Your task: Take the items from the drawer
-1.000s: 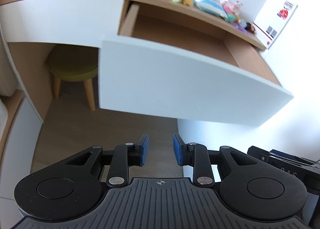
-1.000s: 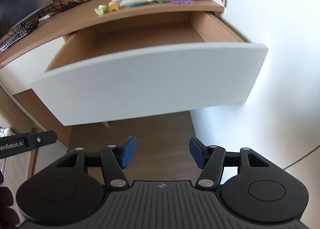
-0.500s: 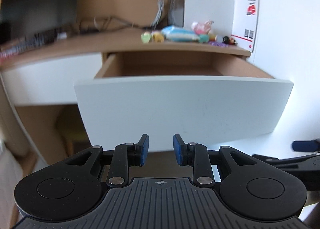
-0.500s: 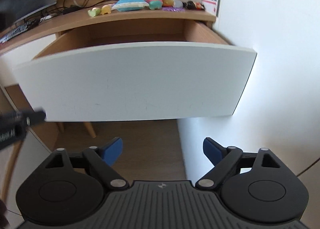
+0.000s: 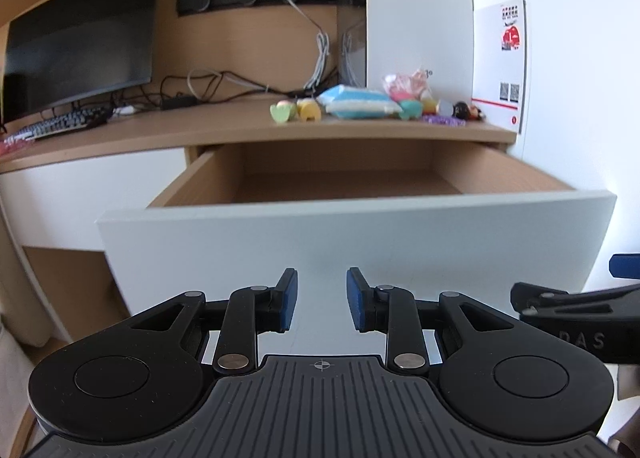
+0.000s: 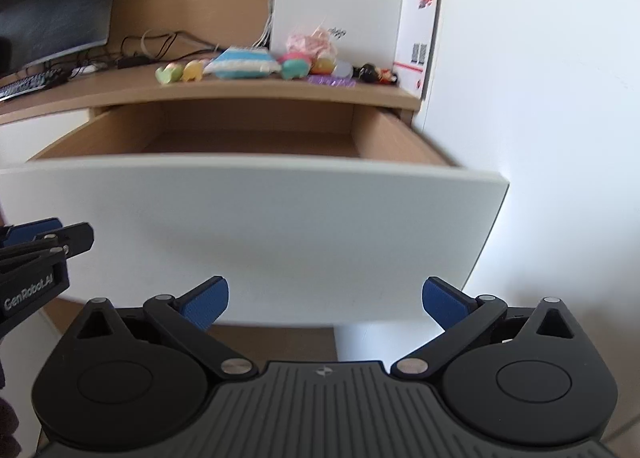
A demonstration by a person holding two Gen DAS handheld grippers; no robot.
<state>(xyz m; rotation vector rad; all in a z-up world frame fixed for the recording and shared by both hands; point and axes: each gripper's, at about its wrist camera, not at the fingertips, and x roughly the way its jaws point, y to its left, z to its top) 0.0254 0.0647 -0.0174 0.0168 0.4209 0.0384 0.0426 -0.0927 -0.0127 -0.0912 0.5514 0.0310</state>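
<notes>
The drawer (image 5: 360, 234) is pulled out under the wooden desktop, and the part of its wooden inside (image 5: 344, 182) that shows holds nothing. On the desktop above lie small items: a green toy (image 5: 282, 113), a yellow toy (image 5: 309, 110), a blue-white packet (image 5: 358, 101) and a pink bag (image 5: 406, 84). My left gripper (image 5: 322, 290) faces the drawer's white front (image 6: 248, 218), open with a narrow empty gap. My right gripper (image 6: 325, 298) is just right of it, its jaws opening wide with nothing between them.
A dark monitor (image 5: 80, 54), a keyboard (image 5: 60, 124) and cables (image 5: 208, 82) sit on the desk's left part. A white wall (image 6: 540, 98) with a leaflet (image 5: 502, 58) stands close on the right. Wooden floor (image 6: 276, 342) shows below the drawer.
Both views have swung up and now face the drawer front squarely and lower. The right gripper's jaws have spread much wider. The left gripper's gap is the same.
</notes>
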